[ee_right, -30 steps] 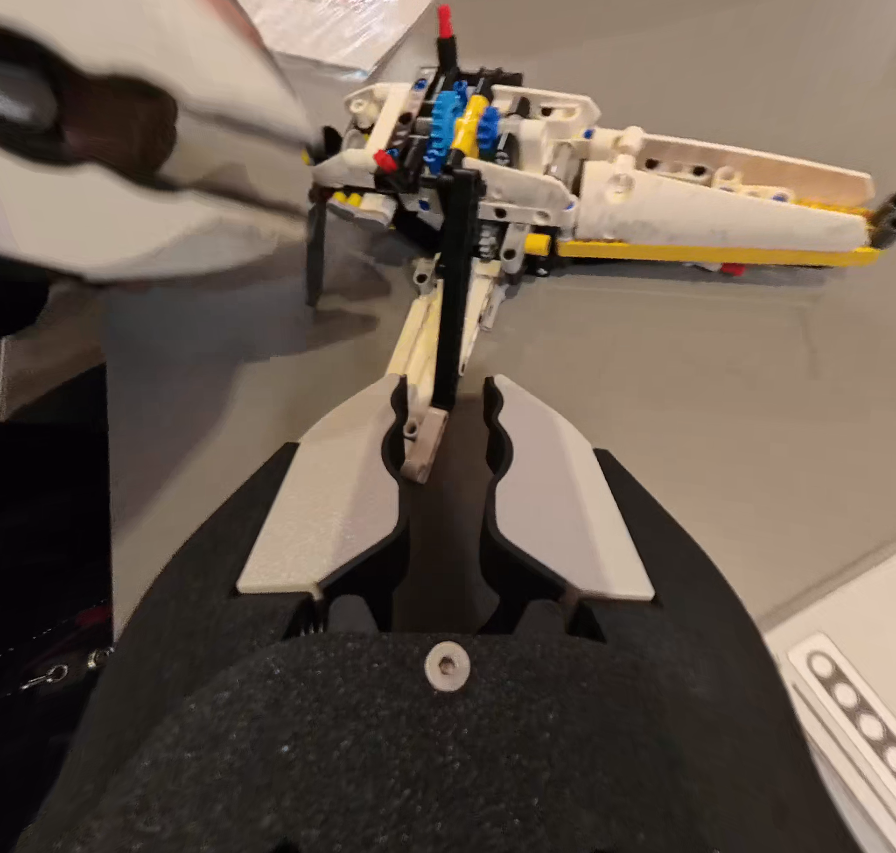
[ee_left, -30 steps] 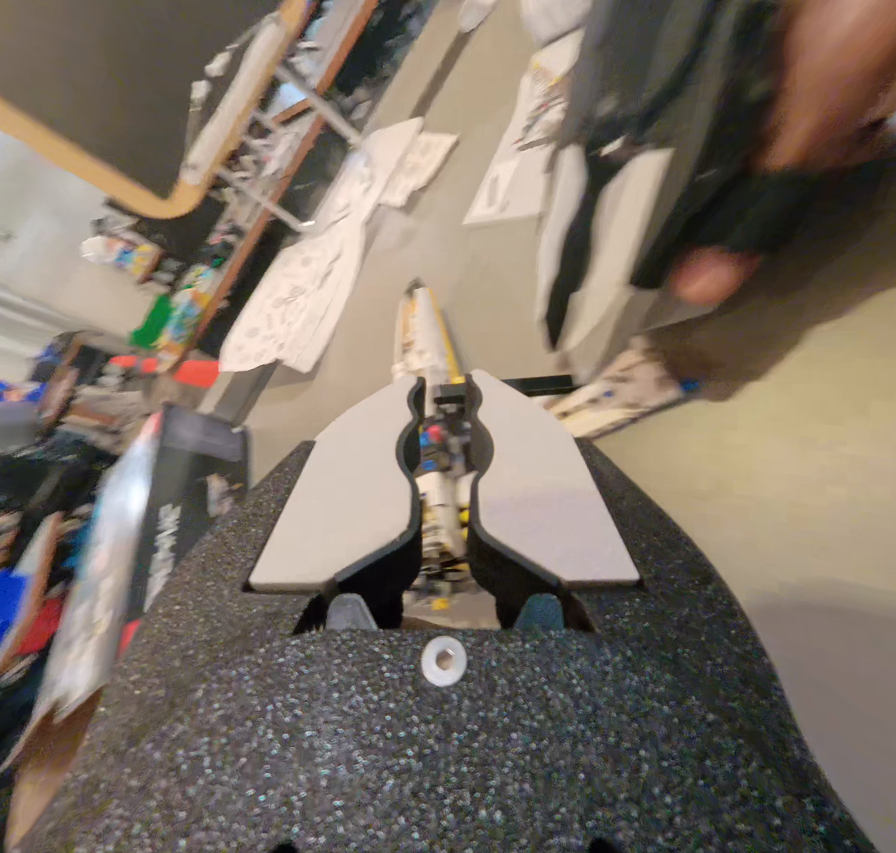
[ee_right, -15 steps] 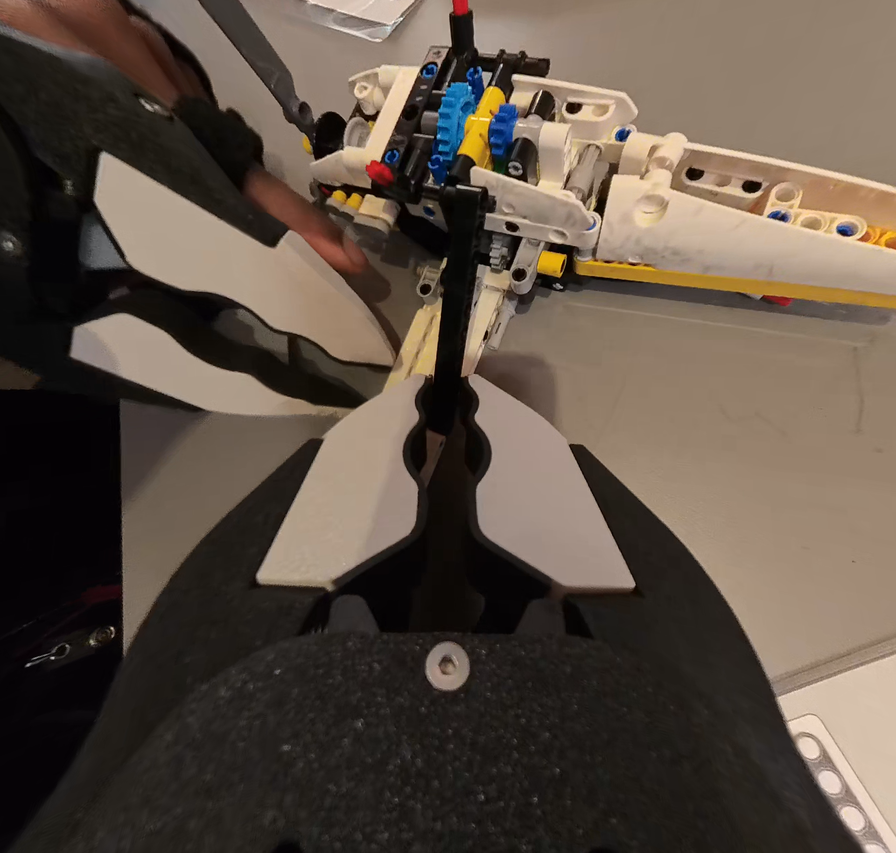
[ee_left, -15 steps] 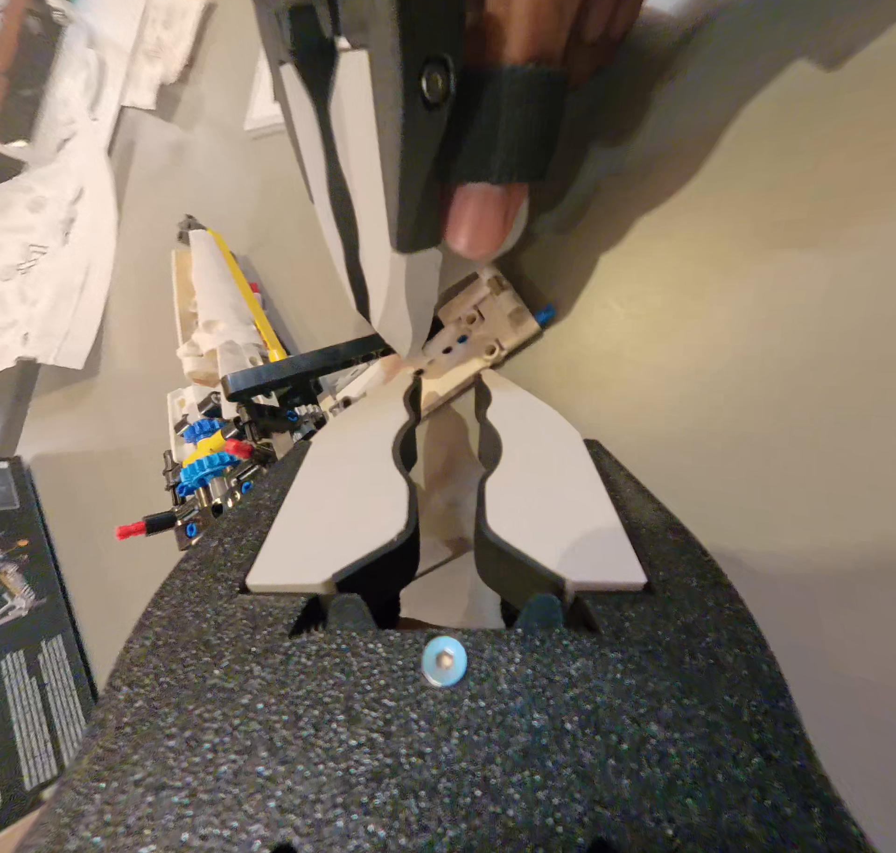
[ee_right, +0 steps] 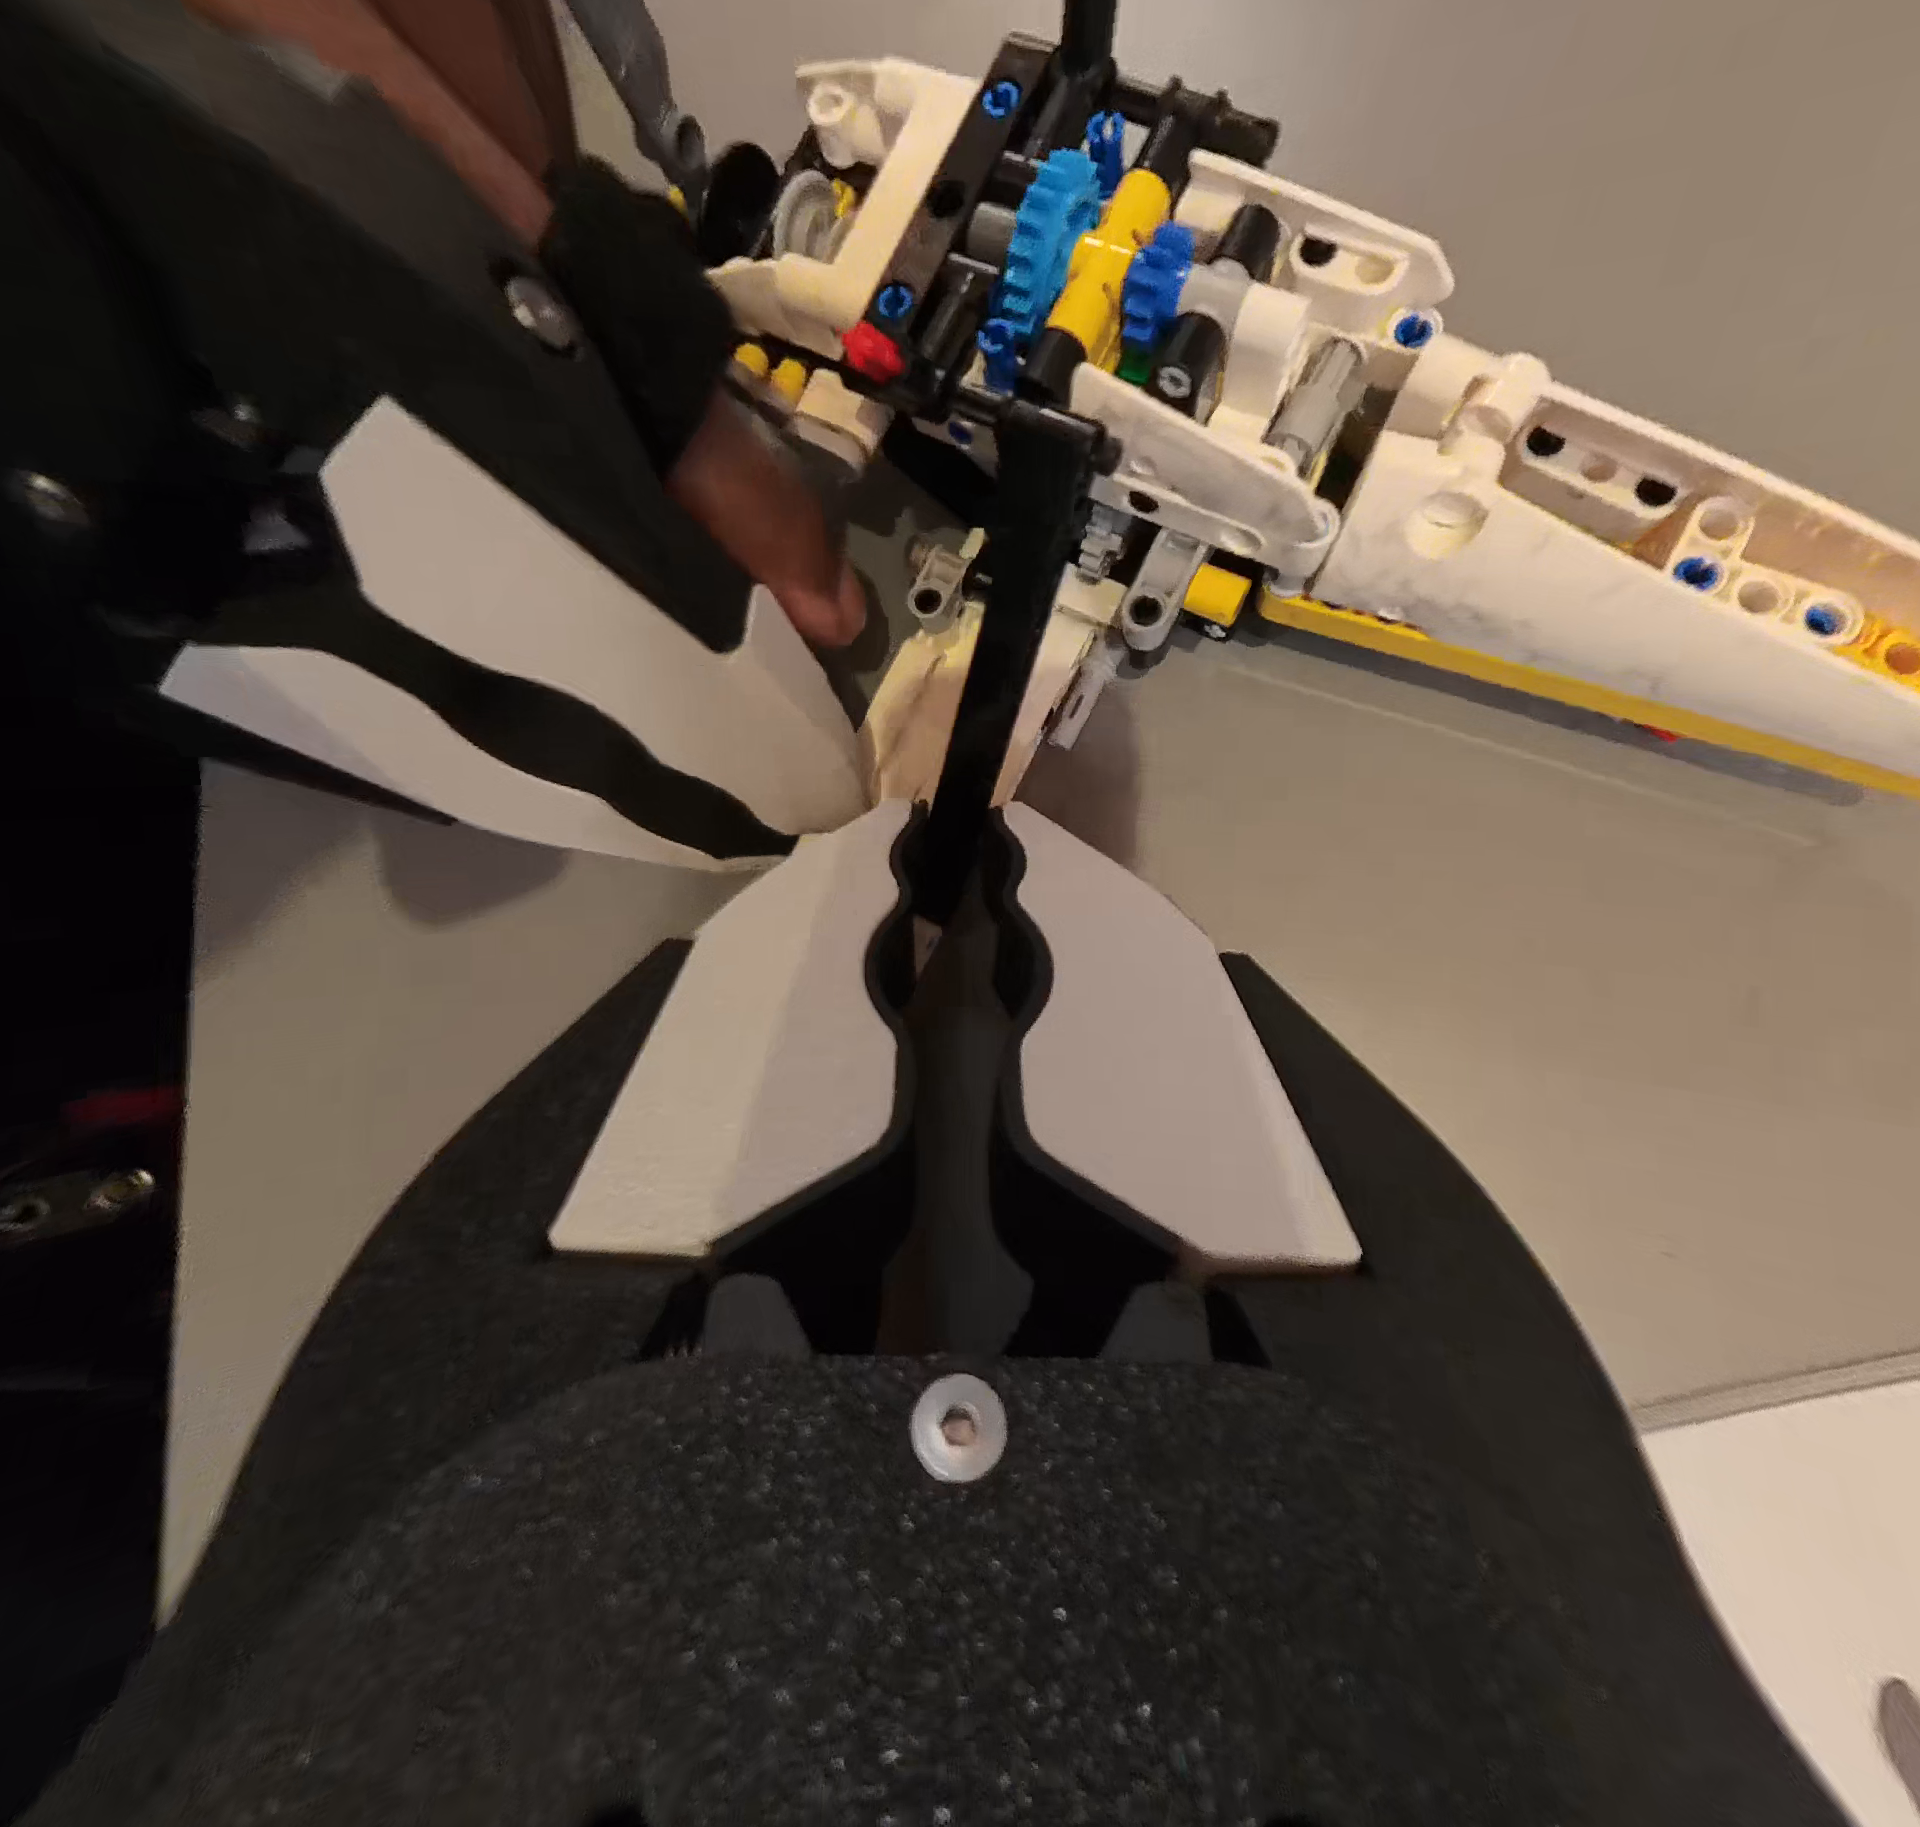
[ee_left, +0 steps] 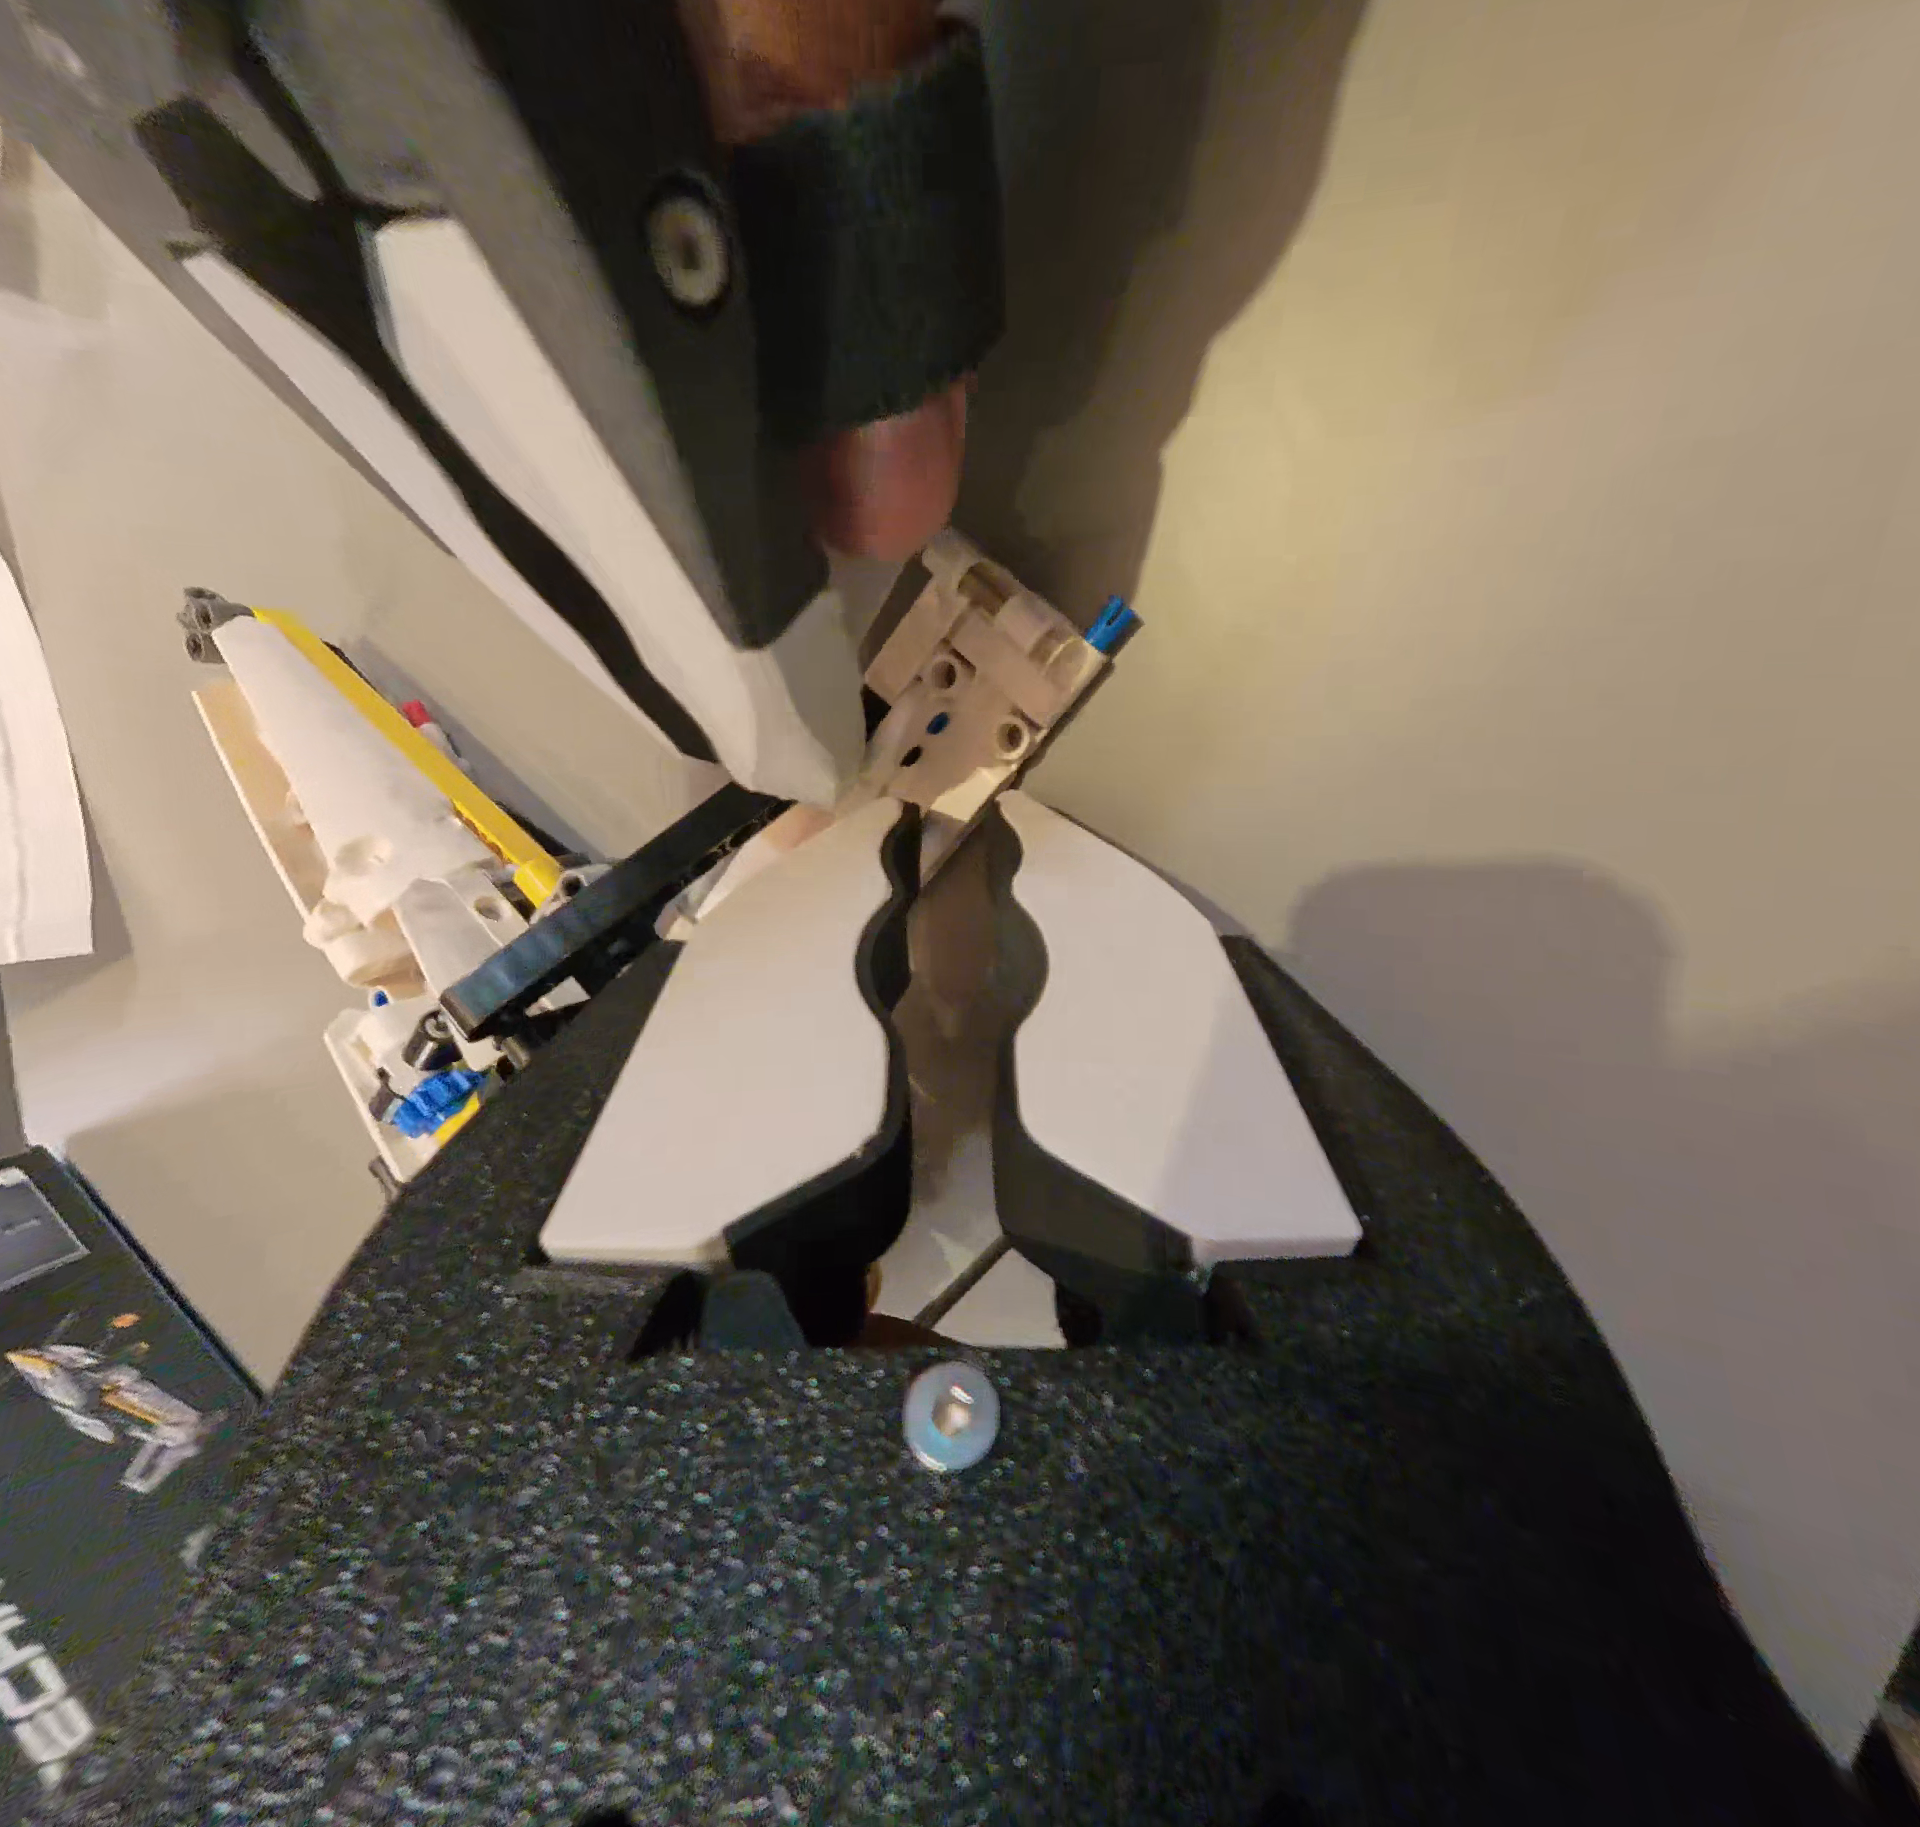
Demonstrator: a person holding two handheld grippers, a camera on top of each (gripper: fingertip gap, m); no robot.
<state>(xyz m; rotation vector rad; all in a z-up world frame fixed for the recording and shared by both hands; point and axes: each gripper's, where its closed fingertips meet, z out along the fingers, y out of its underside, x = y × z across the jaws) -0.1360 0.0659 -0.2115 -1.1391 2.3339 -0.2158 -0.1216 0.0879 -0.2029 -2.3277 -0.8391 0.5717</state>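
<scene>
Grey worktop point(ee_right: 1455, 1050) carries a brick-built aircraft model point(ee_right: 1195, 343); right claw point(ee_right: 954, 821) clenches its black beam point(ee_right: 997, 655) lengthwise, left claw point(ee_left: 951, 821) grips the cream wing piece point(ee_left: 966, 707) beside it

On the grey surface point(ee_left: 1558, 530), the left wrist view shows a dark printed cardboard box point(ee_left: 94, 1362) at 8 o'clock and white paper sheets point(ee_left: 36, 790) at the 9 o'clock edge, while the right wrist view shows a white sheet point(ee_right: 1787, 1569) at 4 o'clock.
</scene>
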